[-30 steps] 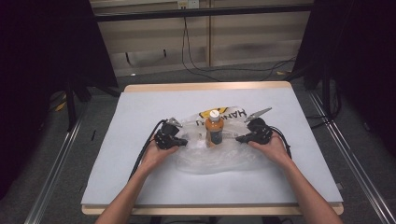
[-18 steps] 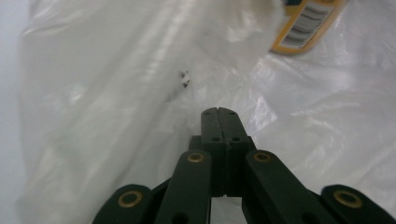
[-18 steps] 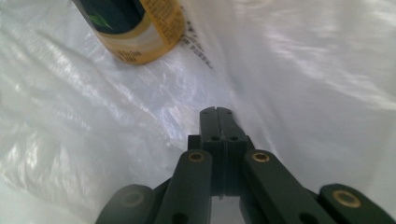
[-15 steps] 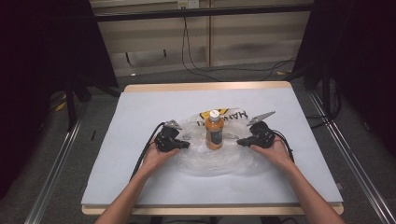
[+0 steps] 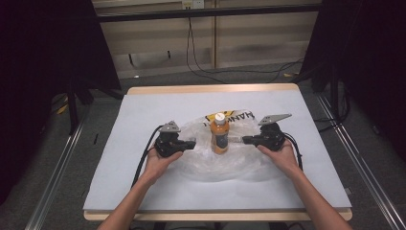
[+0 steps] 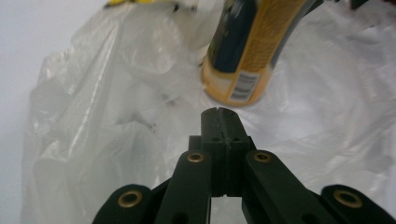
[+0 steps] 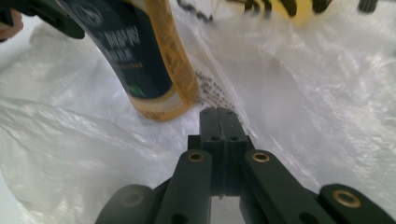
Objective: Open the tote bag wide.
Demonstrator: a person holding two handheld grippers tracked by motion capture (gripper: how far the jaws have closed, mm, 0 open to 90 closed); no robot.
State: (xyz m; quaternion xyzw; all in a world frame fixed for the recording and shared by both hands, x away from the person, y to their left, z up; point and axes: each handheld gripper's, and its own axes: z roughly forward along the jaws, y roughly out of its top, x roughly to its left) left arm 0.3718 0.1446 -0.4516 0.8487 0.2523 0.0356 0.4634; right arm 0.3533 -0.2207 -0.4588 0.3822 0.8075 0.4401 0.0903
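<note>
Between closed tongs [image 5: 190, 144], bottle [image 5: 219, 134] upright.

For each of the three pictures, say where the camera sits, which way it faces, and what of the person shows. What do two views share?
High view: above the table, looking forward and down; both forearms, left gripper, right gripper.
Left gripper view: on that gripper, along its shut jaws toward the bottle.
Right gripper view: likewise, facing the bottle's other side.
Shared: bottle, plastic bag.

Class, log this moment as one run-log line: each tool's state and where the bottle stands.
left tool: shut, on bag | right tool: shut, on bag | bottle: upright on plastic bag, between tools
</note>
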